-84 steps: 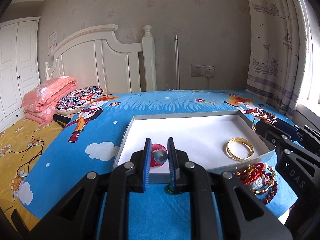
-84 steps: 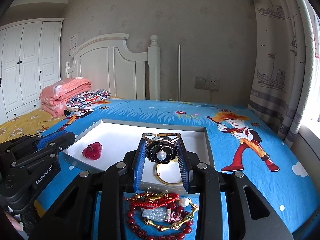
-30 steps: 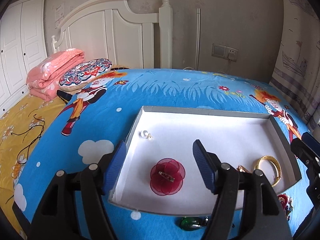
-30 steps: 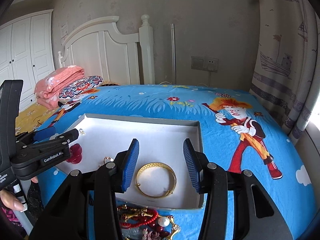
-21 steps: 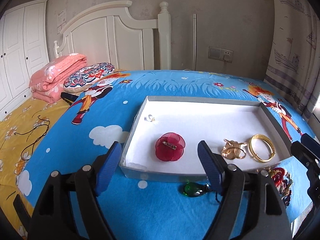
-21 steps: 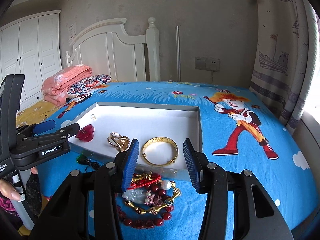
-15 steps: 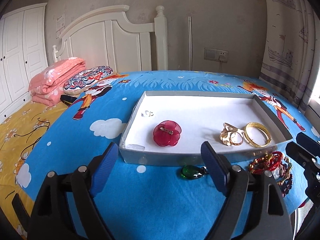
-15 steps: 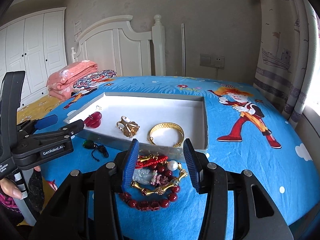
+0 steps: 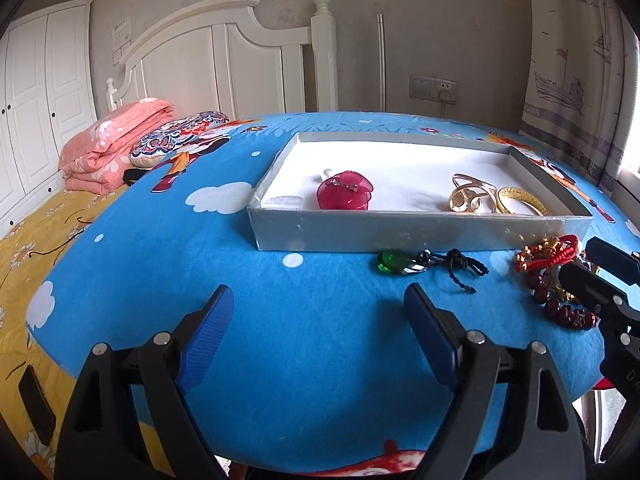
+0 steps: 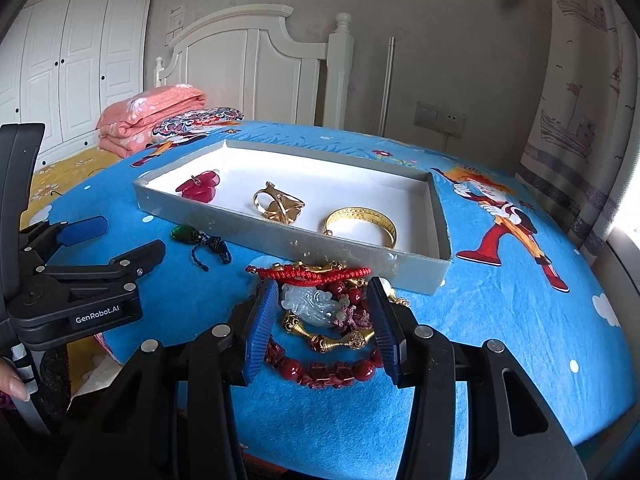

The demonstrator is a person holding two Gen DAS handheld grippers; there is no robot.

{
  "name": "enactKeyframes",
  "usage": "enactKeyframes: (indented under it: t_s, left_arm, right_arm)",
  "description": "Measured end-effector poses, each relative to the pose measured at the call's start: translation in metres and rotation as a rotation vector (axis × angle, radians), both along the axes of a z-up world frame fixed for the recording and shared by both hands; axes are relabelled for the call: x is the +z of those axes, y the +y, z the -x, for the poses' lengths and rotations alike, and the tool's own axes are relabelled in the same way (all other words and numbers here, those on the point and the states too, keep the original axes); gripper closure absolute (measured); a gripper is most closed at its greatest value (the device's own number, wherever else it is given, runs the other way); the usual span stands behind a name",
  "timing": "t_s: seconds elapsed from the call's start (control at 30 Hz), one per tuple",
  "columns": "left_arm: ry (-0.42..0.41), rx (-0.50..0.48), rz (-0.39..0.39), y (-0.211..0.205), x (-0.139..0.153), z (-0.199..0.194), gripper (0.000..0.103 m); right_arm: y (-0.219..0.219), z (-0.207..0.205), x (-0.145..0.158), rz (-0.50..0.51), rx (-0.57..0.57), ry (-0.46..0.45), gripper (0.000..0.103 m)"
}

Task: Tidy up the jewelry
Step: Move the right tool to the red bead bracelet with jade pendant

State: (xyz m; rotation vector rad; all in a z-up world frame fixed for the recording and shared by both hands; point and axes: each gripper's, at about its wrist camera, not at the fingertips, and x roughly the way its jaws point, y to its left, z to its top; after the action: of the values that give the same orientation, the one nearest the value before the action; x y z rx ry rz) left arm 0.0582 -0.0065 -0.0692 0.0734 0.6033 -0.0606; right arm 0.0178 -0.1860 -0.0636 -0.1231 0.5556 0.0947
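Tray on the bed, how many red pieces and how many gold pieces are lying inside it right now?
Red: 1, the flower brooch
Gold: 2, the bangle and the openwork clip
Total: 3 in the tray

Soft daylight is entering from the right edge of both views, beside the pale printed curtain (image 10: 576,92), where the frame is washing out to white. Shadows are lying faint on the blue cartoon-print bedcover (image 9: 320,320). Fisheye distortion is bowing the edges; corners are vignetting to black. Focus is holding sharp, without motion blur.
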Motion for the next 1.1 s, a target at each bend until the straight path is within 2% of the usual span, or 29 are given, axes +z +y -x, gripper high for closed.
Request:
enactKeyframes:
  t_s: [0.33, 0.8, 1.1]
  left_arm:
    - [-0.027, -0.012, -0.006, 0.0, 0.002, 0.006, 0.018]
    - [-0.036, 0.003, 0.052, 0.013, 0.002, 0.005, 0.018]
    - [-0.041, -0.019, 0.056, 0.012, 0.0, 0.006, 0.018]
  right_arm:
    - [0.013, -0.009, -0.003, 0.051, -0.005, -0.026, 0.054]
    - [0.007, -0.003, -0.005, 0.081, -0.034, 0.003, 0.051]
    - [0.016, -0.023, -0.004, 0.101, -0.043, 0.0, 0.05]
